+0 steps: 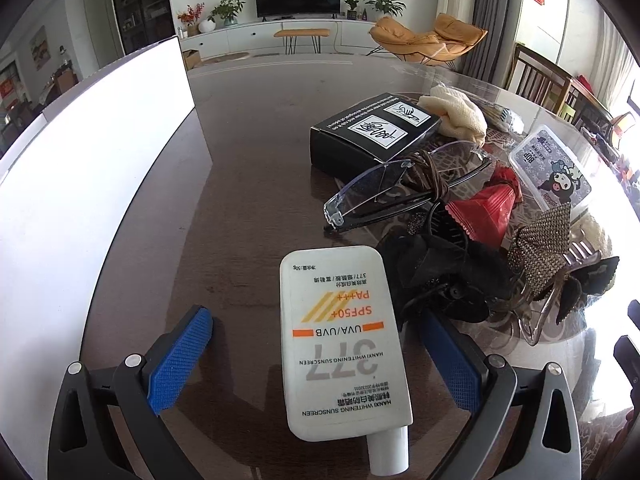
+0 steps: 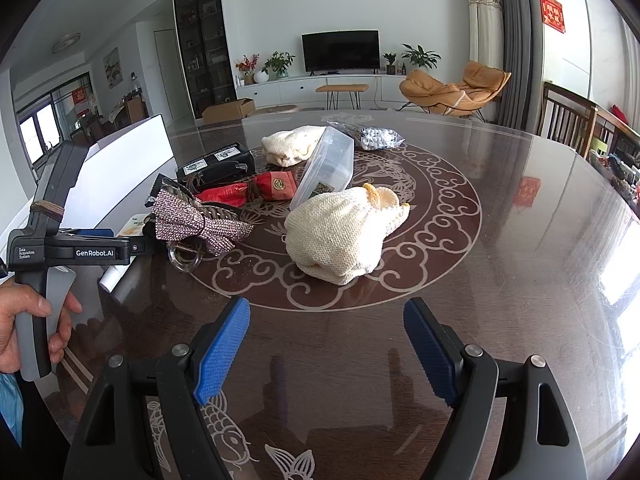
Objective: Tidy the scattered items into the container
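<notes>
A white sunscreen tube (image 1: 344,344) lies flat on the dark table between the open jaws of my left gripper (image 1: 316,332), cap toward me, untouched. The white container (image 1: 100,168) stands to its left; it also shows in the right wrist view (image 2: 120,176). Beyond lie glasses (image 1: 400,180), a black box (image 1: 372,132), a red packet (image 1: 484,212), black hair clips (image 1: 444,276) and a rhinestone bow clip (image 1: 548,240). My right gripper (image 2: 326,344) is open and empty above bare table, short of a cream knitted piece (image 2: 340,232).
A clear plastic box (image 2: 326,168) leans on the pile, with a second cream knit (image 2: 292,144) and a bag of beads (image 2: 380,136) behind. The rhinestone bow (image 2: 200,228) sits by the left gripper's body (image 2: 72,252). Wooden chairs (image 2: 568,120) stand at the far right.
</notes>
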Action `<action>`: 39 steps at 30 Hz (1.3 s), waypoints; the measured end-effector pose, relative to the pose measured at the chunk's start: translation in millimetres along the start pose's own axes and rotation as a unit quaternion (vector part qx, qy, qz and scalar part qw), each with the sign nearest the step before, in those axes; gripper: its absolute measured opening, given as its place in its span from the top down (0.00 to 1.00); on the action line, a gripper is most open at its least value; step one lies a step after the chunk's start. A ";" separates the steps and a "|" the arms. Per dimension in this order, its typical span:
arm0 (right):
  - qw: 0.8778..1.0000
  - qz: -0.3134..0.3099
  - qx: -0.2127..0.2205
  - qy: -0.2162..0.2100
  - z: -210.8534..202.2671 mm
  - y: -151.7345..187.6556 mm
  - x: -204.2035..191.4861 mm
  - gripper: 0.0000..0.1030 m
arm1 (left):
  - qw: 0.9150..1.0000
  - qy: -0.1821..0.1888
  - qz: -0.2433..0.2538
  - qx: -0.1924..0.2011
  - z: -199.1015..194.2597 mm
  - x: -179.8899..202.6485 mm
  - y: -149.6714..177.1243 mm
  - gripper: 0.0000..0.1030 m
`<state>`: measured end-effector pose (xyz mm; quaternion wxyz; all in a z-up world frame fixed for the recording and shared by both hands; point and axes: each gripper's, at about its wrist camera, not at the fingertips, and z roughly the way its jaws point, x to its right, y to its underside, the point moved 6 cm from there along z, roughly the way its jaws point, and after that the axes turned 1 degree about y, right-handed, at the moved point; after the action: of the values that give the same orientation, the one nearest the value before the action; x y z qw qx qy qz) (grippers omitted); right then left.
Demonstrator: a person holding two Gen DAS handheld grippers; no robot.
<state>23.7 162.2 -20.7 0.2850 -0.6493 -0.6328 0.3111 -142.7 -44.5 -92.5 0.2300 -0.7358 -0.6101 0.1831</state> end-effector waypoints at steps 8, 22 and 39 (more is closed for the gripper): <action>1.000 0.003 0.001 -0.002 -0.2 -0.8 -0.8 0.22 | 1.000 0.006 0.010 0.022 -10.1 5.7 0.5 0.43; 1.000 -0.001 -0.001 -0.004 1.0 -1.6 -0.6 0.22 | 0.999 0.002 -0.011 0.039 -41.2 16.1 40.7 0.50; 0.999 -0.005 -0.042 0.024 13.0 2.5 4.4 0.22 | 0.998 0.017 -0.041 0.035 -36.4 10.3 43.5 0.18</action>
<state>15.4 166.2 -31.1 0.2739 -0.6647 -0.6418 0.2669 -85.4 -45.0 -86.7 0.2729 -0.7048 -0.6290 0.1821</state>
